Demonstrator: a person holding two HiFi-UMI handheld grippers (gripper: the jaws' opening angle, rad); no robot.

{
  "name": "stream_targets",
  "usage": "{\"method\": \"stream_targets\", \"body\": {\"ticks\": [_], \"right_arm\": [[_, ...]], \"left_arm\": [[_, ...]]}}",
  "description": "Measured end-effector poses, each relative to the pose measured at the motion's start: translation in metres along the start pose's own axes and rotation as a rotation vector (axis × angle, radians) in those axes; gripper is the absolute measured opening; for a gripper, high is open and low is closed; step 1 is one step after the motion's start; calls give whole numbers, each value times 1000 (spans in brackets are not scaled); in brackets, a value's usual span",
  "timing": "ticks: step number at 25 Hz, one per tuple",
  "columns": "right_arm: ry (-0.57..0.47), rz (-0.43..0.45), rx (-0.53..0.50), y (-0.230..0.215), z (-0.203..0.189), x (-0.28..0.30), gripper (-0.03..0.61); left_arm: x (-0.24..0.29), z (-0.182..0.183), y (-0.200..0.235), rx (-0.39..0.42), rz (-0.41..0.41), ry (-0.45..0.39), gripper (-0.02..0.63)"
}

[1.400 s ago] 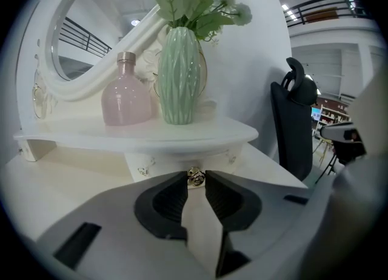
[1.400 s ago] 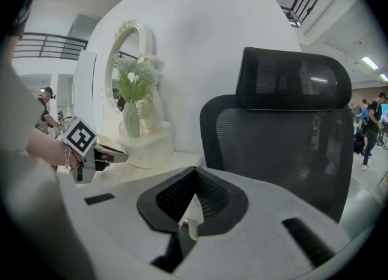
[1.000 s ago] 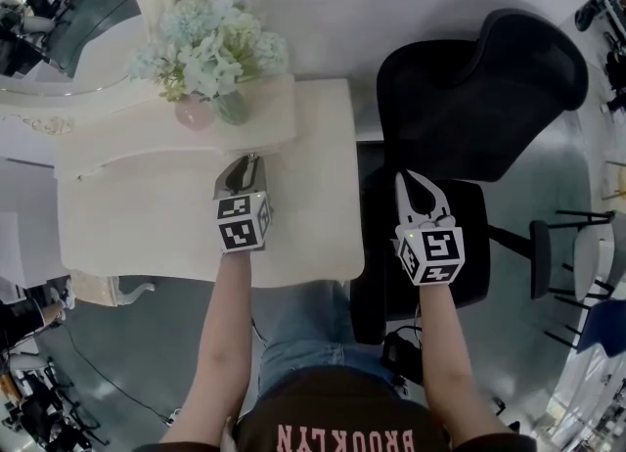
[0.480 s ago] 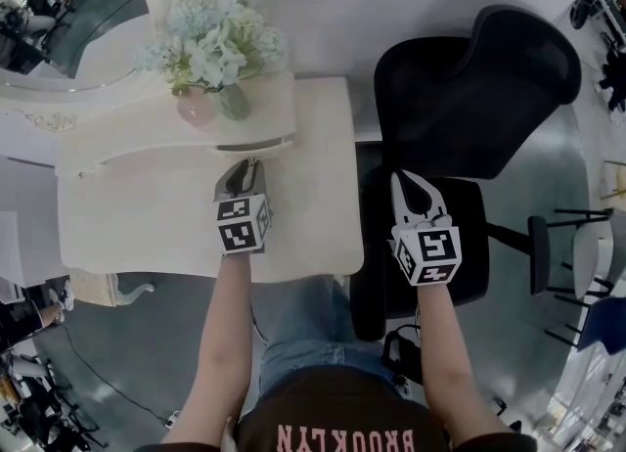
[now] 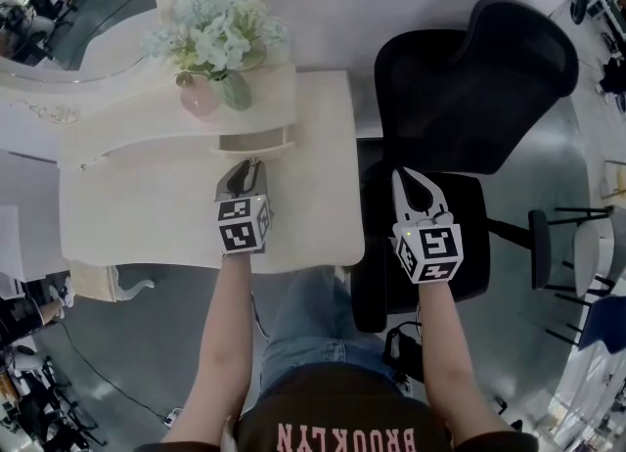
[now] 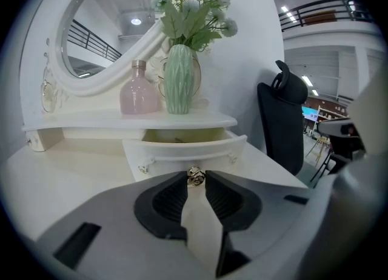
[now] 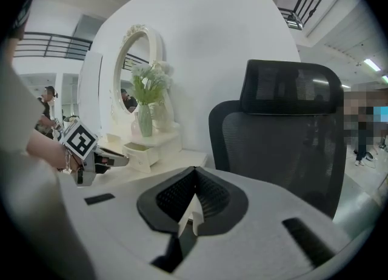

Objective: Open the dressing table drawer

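The small cream drawer (image 5: 252, 143) under the dressing table's shelf (image 5: 176, 127) stands partly pulled out, its inside showing in the left gripper view. My left gripper (image 5: 248, 163) is shut on the drawer's small metal knob (image 6: 195, 177), at the middle of the curved drawer front (image 6: 182, 150). My right gripper (image 5: 405, 177) hangs shut over the black chair seat, off to the table's right, with nothing between its jaws. The right gripper view shows its closed tips (image 7: 194, 170) and, far left, the left gripper (image 7: 109, 159) at the drawer (image 7: 140, 151).
A pink bottle (image 6: 138, 91) and a green vase of pale flowers (image 6: 180, 79) stand on the shelf right above the drawer, before an oval mirror (image 6: 103, 24). A black office chair (image 5: 469, 88) sits against the table's right side. More chairs (image 5: 567, 254) stand far right.
The drawer has slid out from under the shelf toward me, with my left gripper still on its knob. My right gripper has stayed over the chair seat.
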State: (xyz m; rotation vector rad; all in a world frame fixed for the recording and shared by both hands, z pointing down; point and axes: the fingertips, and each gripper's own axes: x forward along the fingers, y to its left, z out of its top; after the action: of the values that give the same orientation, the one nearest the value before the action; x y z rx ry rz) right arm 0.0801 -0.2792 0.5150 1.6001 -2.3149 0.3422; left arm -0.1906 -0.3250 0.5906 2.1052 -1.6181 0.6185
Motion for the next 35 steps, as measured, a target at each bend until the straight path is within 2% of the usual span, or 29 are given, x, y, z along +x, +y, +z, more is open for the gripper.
{"method": "stream_targets", "body": {"ticks": [21, 35], "right_arm": [[-14, 19, -23, 12, 1, -25, -2], [-56, 39, -53, 18, 11, -53, -2]], "left_arm": [[-23, -13, -6, -12, 1, 9, 98], [-62, -9, -7, -34, 42, -56, 100]]}}
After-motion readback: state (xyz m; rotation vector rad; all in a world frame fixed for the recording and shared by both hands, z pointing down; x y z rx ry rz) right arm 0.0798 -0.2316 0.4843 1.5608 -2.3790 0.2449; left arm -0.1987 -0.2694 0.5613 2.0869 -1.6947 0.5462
